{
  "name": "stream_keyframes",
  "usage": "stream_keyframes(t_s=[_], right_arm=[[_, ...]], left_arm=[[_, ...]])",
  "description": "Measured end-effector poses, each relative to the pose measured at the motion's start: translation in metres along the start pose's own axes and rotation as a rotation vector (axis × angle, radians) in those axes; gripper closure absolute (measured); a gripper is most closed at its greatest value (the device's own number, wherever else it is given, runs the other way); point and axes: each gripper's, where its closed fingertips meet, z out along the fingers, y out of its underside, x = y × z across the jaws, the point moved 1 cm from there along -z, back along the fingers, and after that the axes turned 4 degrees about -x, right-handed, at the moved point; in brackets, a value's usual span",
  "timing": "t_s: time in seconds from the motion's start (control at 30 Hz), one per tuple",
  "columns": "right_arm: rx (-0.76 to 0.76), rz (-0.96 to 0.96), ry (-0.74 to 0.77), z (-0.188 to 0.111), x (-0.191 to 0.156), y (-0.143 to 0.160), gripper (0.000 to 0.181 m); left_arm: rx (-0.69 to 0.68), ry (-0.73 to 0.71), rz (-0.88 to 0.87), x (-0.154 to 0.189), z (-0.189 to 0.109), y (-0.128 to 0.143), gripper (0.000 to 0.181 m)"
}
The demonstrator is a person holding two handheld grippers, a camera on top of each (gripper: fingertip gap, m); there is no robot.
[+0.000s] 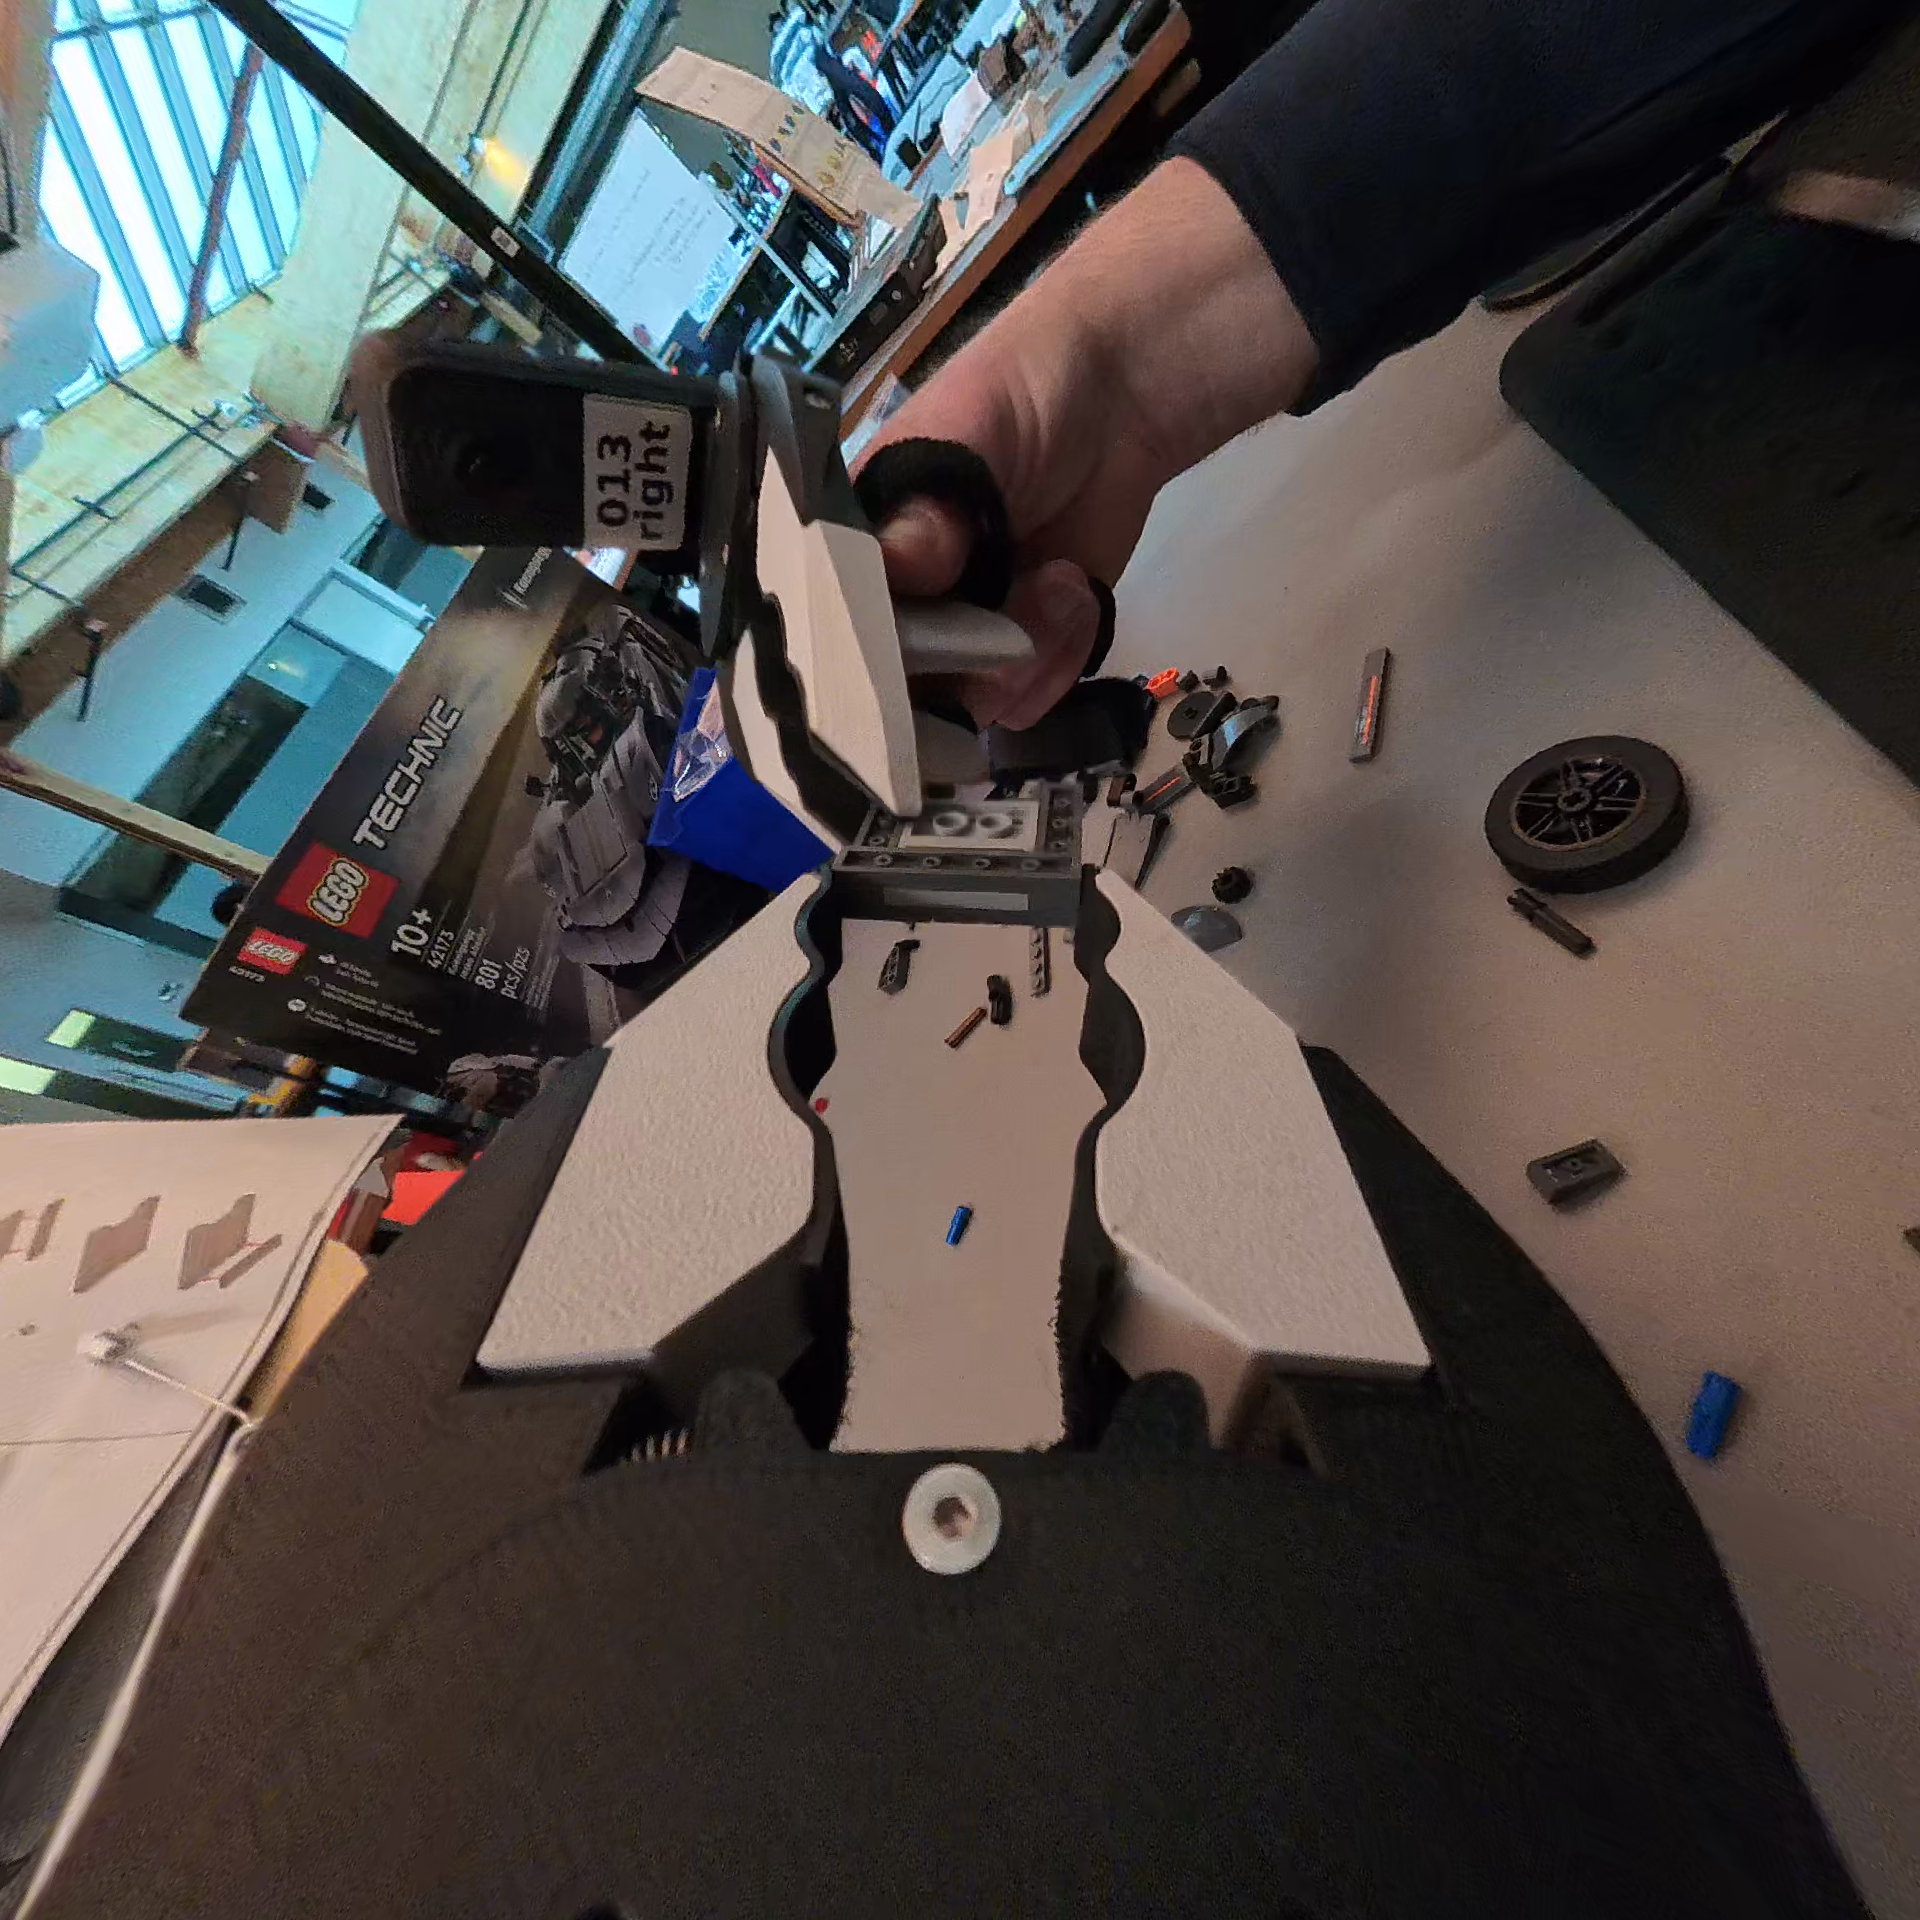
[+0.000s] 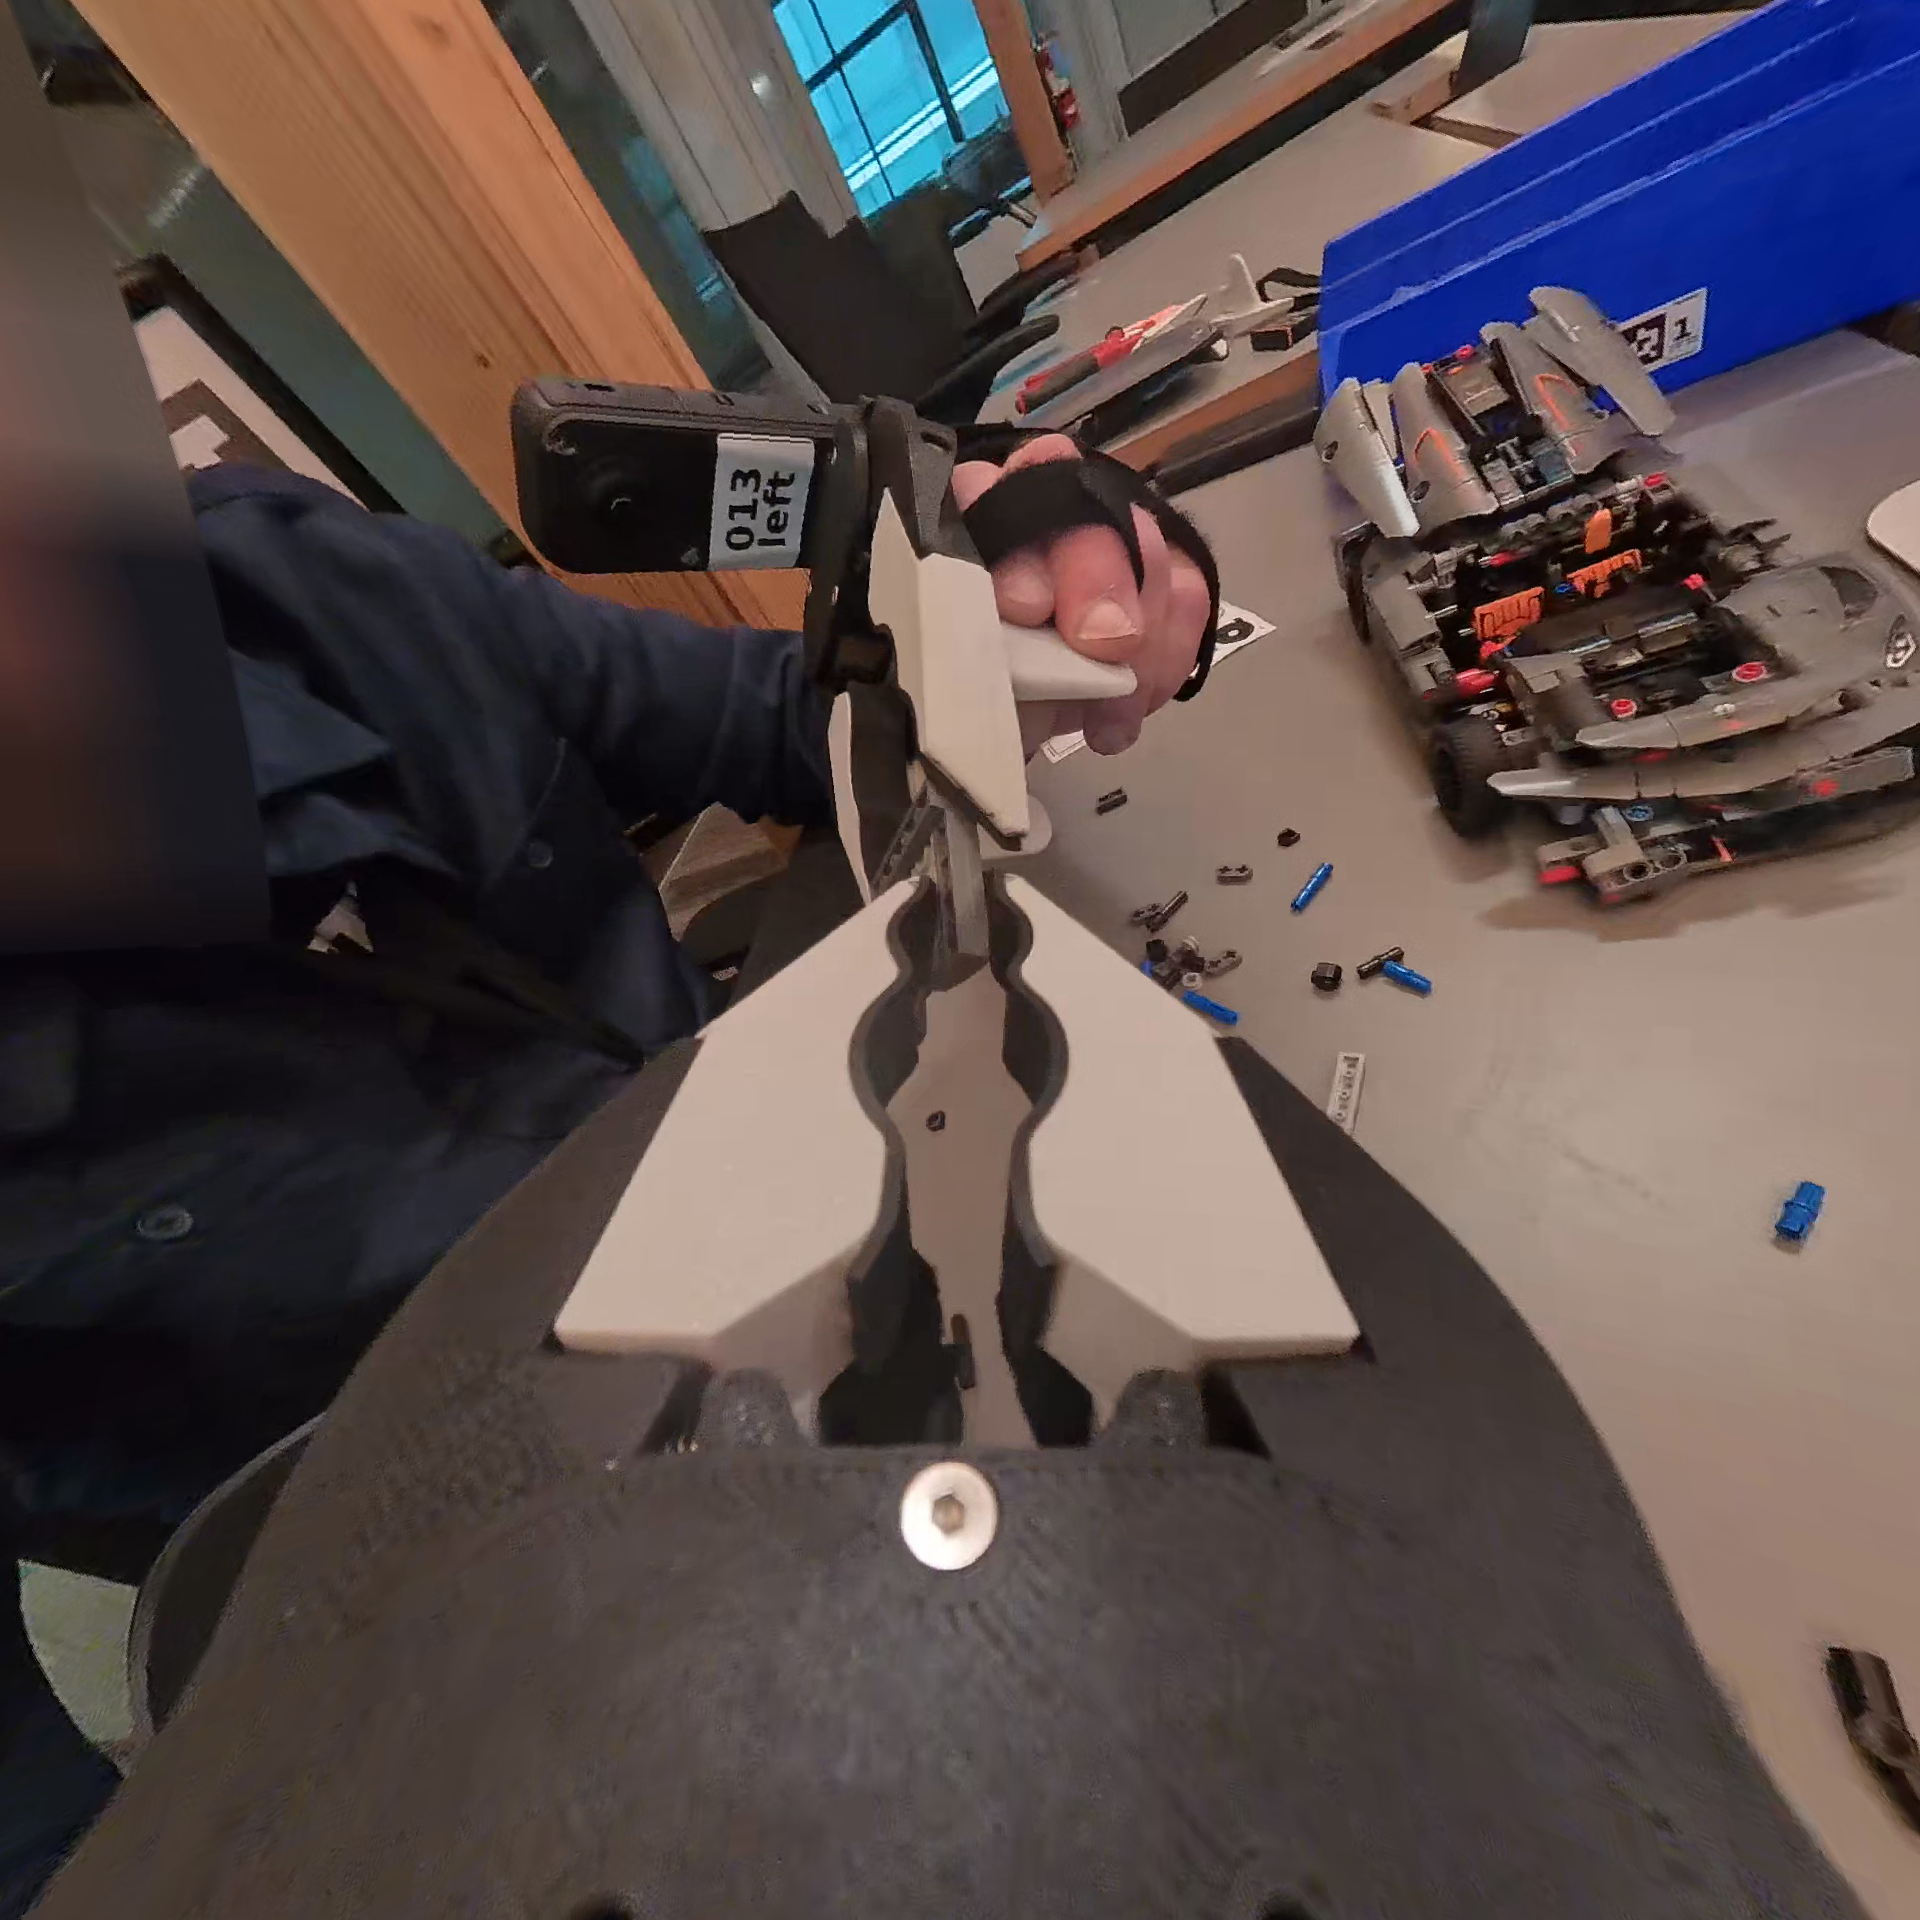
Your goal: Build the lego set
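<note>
My left gripper [image 1: 956, 883] is pinching a dark grey frame [image 1: 961, 847] by its two short ends, right at the fingertips, mid-frame in the left wrist view. The frame's long axis runs left-right across that picture, open face up toward the top of the frame, with a light grey piece sitting inside it. It's held up off the table [image 1: 1351, 1039], not resting on anything.

My right gripper [image 1: 883, 800] comes down from the upper middle and touches the frame's top left corner. In the right wrist view, that gripper [image 2: 961, 914] has its jaws nearly together on the frame [image 2: 961, 894], which looks thin here, seen edge-on, its long axis running roughly up and down the picture.

Loose bits are scattered on the table: a wheel [image 1: 1584, 810] at right centre, a blue pin [image 1: 958, 1224] between my left fingers' view, and more pins [image 2: 1311, 886] in the right view. The mostly built car [image 2: 1621, 613] sits upper right, with a blue bin [image 2: 1621, 177] behind it. The set's box [image 1: 447, 831] leans at left centre.
</note>
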Motion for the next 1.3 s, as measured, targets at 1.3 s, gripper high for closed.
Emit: stream_keyframes(t_s=[1.3], right_arm=[[-0.658,-0.844,0.903,0.011,0.035,0.005,0.177]], left_arm=[[-0.149,-0.039,-0.093,-0.012,0.008,0.053,0.159]])
